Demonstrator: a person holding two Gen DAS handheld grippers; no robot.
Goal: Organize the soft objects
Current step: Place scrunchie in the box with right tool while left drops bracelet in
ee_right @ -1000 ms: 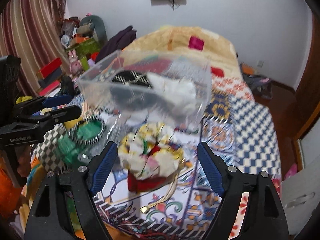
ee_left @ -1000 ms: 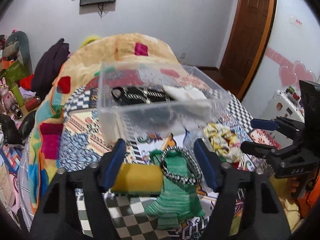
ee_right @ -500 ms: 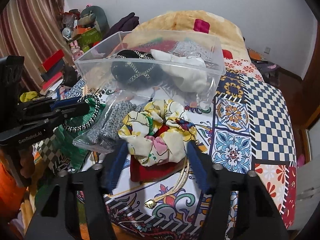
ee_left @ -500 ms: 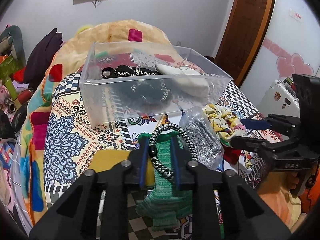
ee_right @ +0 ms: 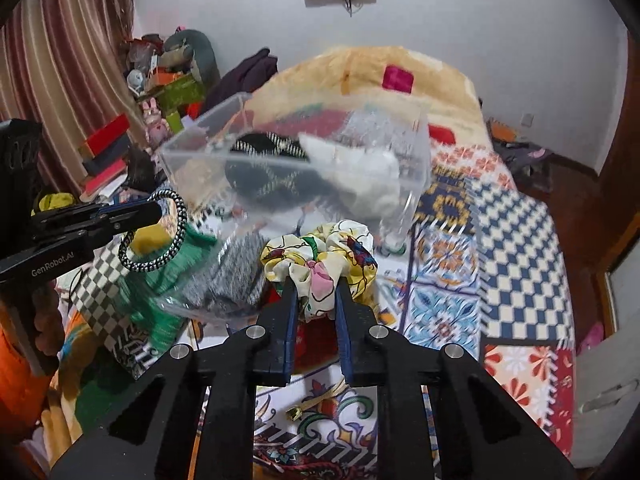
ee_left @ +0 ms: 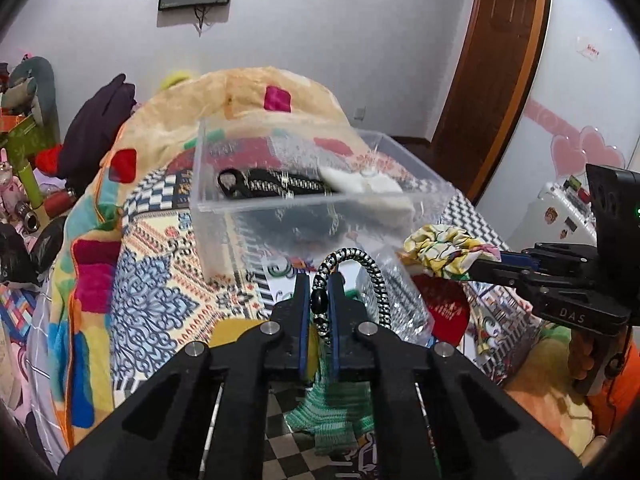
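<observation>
The left gripper (ee_left: 319,312) is pressed together on a black-and-white braided elastic hair loop (ee_left: 352,276), pinching it beside its black bead so the rest arcs up free between and beyond the fingertips. It looks light, springy and cord-like, so this bead-side pinch should hold it. The right gripper (ee_right: 316,296) is nipped onto a yellow floral satin scrunchie (ee_right: 320,256), whose gathered cloth bunches above the fingertips; satin is slick and squashy, so a deep bite into the folds seems wiser than an edge hold. Just beyond both tools lie a crinkly clear bag of grey knit (ee_right: 236,276) and a green knitted piece (ee_left: 332,412). Farther ahead stands the clear rigid plastic box (ee_left: 224,200) on the patterned quilt (ee_right: 516,240), holding dark and white soft things
</observation>
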